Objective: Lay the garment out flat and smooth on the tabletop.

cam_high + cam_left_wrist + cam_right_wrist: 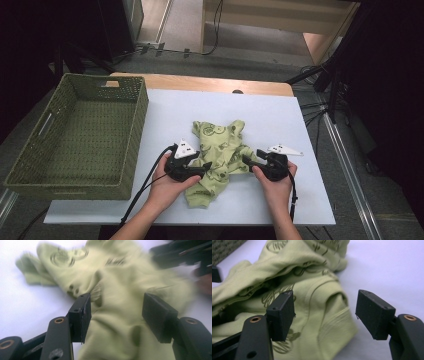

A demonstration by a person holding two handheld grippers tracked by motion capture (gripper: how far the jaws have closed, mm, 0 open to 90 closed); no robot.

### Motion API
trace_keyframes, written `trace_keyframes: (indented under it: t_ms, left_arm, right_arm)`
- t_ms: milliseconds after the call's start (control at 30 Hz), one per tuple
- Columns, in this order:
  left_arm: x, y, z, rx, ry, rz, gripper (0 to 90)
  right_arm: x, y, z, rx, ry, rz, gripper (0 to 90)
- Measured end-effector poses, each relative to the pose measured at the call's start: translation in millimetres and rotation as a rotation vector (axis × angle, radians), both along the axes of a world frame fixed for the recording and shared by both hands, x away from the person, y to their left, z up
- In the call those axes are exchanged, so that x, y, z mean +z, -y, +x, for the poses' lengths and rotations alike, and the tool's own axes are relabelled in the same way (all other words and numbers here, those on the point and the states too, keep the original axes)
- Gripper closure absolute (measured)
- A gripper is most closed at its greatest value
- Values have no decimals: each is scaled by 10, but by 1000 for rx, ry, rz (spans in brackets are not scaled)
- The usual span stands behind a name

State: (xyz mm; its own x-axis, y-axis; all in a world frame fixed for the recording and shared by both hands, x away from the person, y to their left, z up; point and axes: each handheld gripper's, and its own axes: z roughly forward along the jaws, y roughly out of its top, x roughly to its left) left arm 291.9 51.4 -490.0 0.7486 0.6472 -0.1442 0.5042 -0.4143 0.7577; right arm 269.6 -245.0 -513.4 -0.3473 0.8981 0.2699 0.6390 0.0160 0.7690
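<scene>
A crumpled light-green garment with dark printed patterns lies on the white table board. My left gripper rests at the garment's left side, held by a hand. In the left gripper view its jaws stand apart over the fabric, and the pads do not press on it. My right gripper sits at the garment's right edge. Its jaws are open too, with a fold of the cloth lying between and beneath them. The left gripper view is blurred.
A large green woven basket stands on the left of the table, close to the garment. The white board ends near the person at the bottom and at a wooden strip at the back. Cables and stands crowd the floor to the right.
</scene>
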Motion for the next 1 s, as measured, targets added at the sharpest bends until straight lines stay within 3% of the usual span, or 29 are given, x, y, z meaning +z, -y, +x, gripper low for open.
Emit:
trace_keyframes:
  t_ms: [100,167,233,333,433,500,667,833,900,1000]
  left_arm:
    - [-114,53,14,-15,-32,46,425]
    - [-154,69,-1,-39,-46,72,509]
    - [-185,85,-40,-49,-19,87,606]
    - [-161,59,-57,-78,-56,74,766]
    - [-158,89,-139,-118,-43,84,797]
    - [-151,125,-218,-160,-61,75,801]
    - [-145,289,-458,-235,-63,51,803]
    - [-132,490,-634,-283,-49,25,795]
    - [-111,479,-618,-277,-54,5,756]
    - [-7,362,-570,-258,-38,-34,592]
  right_arm:
    - [-58,-76,9,16,-37,-26,331]
    - [-76,-123,15,4,-54,-87,427]
    - [-82,-132,28,6,-65,-103,541]
    - [-81,-130,51,11,-69,-103,649]
    - [-69,-118,101,36,-67,-70,728]
    - [-65,-116,146,48,-69,-60,748]
    - [-39,-194,269,99,-44,-83,764]
    - [15,-374,317,202,20,-132,759]
    - [24,-391,317,219,33,-131,697]
    - [51,-297,293,188,31,-78,514]
